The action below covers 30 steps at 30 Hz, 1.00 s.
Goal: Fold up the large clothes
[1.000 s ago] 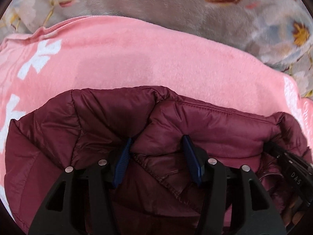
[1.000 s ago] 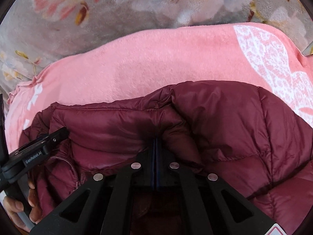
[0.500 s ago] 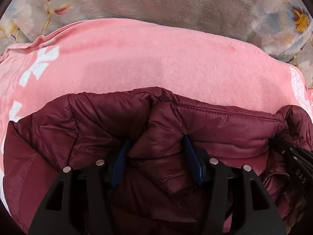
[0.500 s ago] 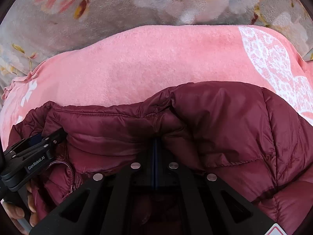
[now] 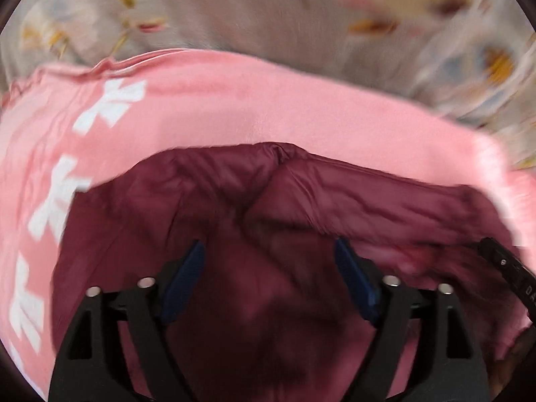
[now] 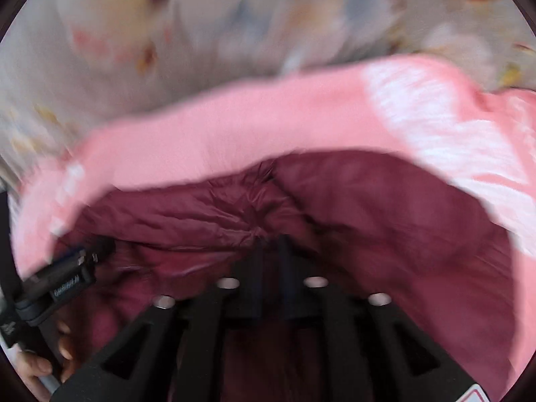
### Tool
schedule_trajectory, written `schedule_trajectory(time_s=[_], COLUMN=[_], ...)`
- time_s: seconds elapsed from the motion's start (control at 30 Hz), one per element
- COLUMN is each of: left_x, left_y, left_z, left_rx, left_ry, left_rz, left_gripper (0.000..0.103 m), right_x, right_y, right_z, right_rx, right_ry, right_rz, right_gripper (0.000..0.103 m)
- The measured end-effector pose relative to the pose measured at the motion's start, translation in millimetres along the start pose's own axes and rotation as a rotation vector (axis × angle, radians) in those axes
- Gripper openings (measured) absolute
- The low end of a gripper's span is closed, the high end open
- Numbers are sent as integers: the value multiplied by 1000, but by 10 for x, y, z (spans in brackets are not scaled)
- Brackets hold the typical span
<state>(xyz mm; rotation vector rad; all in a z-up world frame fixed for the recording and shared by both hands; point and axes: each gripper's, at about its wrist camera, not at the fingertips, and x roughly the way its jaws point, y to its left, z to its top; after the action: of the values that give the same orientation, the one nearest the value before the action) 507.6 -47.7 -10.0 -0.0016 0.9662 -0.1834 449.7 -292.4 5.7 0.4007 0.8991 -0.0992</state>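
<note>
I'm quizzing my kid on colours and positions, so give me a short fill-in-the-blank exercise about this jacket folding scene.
1. The puffy jacket is dark ____ in colour.
2. The jacket lies on a ____ blanket with white patterns.
3. The left gripper has its fingers ____, fabric between them.
4. The right gripper is ____ on the jacket.

Missing words: red; pink; open; shut
</note>
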Motion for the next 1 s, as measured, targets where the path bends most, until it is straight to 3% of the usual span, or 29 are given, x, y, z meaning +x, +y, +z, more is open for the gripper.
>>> schedule_trajectory(time_s=[0.07,0.17,0.33,0.43,0.53,0.67,0.8,0.93,1.0], left_x=[-428,-1003,-1723,-1940,-2022,-2044,-2072,-2017,-2001], left_y=[201,524,1339,1754,2103,2151,2109,2150,2128], left_z=[-175,-561,-1445,-1962,-2462,-2869,-2988,-2992,-2972], left_rx=[-8,8,-28,-120,-214,-268,-296,-371,-395], left_ry=[7,29,95,134,160,150,82,51,40], left_rz=[-67,-109,-129,-154,-199,-249,-296,-332,-335], left_gripper=[84,92,94,94,94,94,94,93,87], right_x=[-473,-1209,-2362,-2770,-2940,-2917,-2784,-2670,-2629], right_y=[-144,-399,-959,-1358,-1606,-1816,-1754,-1527,-1450], right_z=[-120,-470,-1514,-2181,-2693,-3206,-3449,-3477,-3480], right_rx=[31,29,28,92,166,280,347,328,330], right_ry=[-23,-45,-46,-18,10,23,0,-39,-62], right_rz=[46,62,38,33,45,108,193,201,219], right_gripper=[44,57,79,82,82,82,82,84,84])
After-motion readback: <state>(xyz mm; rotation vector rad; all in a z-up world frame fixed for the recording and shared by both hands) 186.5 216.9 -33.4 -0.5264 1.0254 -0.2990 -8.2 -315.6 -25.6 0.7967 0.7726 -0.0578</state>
